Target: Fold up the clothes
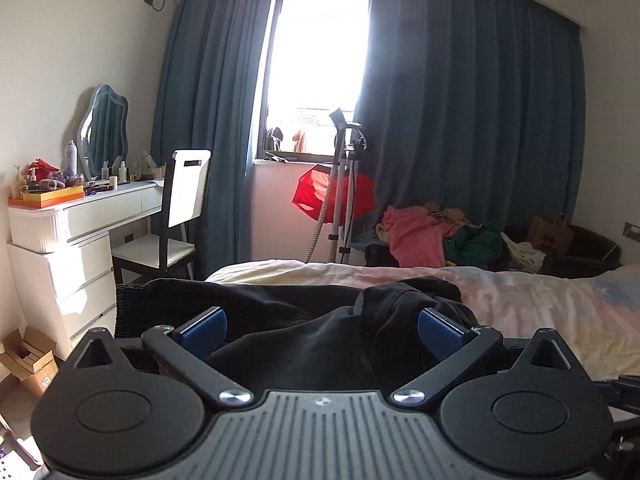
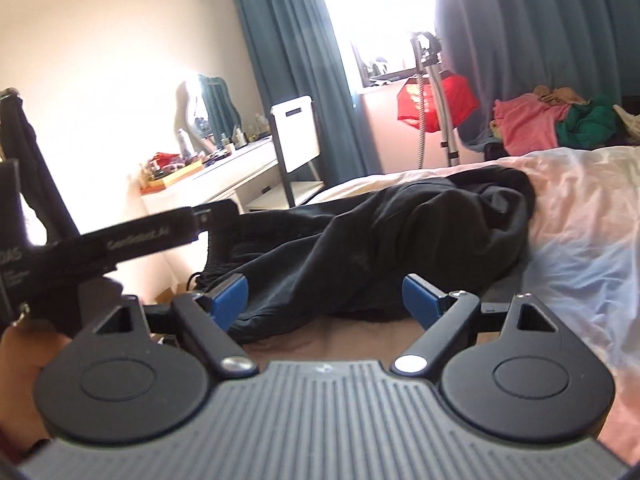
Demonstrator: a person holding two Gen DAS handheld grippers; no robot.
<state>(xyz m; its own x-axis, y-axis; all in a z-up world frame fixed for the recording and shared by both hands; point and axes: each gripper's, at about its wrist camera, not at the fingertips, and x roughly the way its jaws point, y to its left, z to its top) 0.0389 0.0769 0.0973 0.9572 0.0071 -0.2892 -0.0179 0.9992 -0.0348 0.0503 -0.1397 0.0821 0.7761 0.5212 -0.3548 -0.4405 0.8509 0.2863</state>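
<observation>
A crumpled black garment (image 1: pixel 304 320) lies on the bed (image 1: pixel 540 304), with a ribbed band at its left end. My left gripper (image 1: pixel 322 326) is open, its blue pads (image 1: pixel 206 326) wide apart with the black cloth bunched between them. In the right wrist view the same black garment (image 2: pixel 400 232) lies in a heap on the bed (image 2: pixel 580 220). My right gripper (image 2: pixel 324 298) is open, its pads (image 2: pixel 230 298) on either side of the garment's near edge. The left gripper's body (image 2: pixel 120 244) shows at the left of that view.
A white dressing table (image 1: pixel 80 216) with a mirror and bottles stands at the left, with a chair (image 1: pixel 176 216) beside it. A garment steamer stand (image 1: pixel 344 184) with a red cloth stands under the window. A pile of clothes (image 1: pixel 440 236) lies beyond the bed. Cardboard boxes (image 1: pixel 28 360) sit on the floor.
</observation>
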